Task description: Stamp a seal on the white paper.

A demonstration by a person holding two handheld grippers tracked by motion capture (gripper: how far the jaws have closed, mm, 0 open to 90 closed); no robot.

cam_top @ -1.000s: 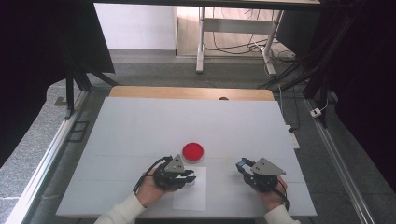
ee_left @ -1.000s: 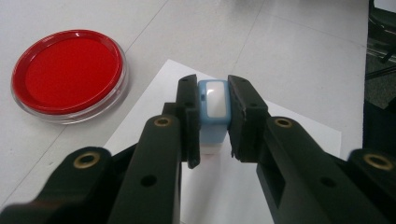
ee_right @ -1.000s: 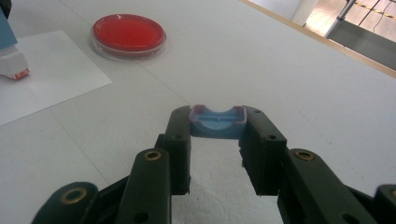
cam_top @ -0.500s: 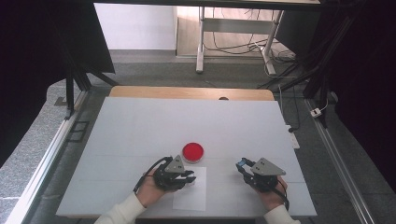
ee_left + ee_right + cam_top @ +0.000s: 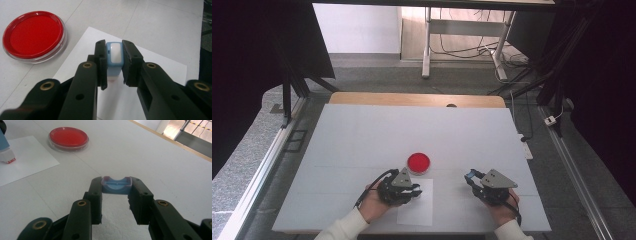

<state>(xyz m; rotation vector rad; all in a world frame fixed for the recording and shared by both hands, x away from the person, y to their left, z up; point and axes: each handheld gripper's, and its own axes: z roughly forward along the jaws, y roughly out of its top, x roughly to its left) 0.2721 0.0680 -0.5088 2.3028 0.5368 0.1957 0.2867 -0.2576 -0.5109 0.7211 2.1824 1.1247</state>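
Note:
My left gripper [image 5: 114, 51] is shut on a light blue stamp [image 5: 114, 58], which stands upright with its foot on a white sheet of paper [image 5: 160, 72]. From above, this gripper [image 5: 413, 190] lies at the sheet's [image 5: 417, 212] top left corner. A round red ink pad [image 5: 33, 33] in a clear dish sits just beyond it, also visible from above [image 5: 418, 162]. My right gripper [image 5: 116, 183] is shut on a small blue cap [image 5: 116, 187] and rests low over the table to the right [image 5: 472, 177]. The stamp's red-edged foot [image 5: 6, 157] appears far left in the right gripper view.
The white table [image 5: 362, 135] has a wooden strip [image 5: 412, 99] along its far edge. Metal rails [image 5: 262, 165] run along both sides, and cables and a desk frame [image 5: 428, 45] stand behind. A person's hands and sleeves come in from the bottom.

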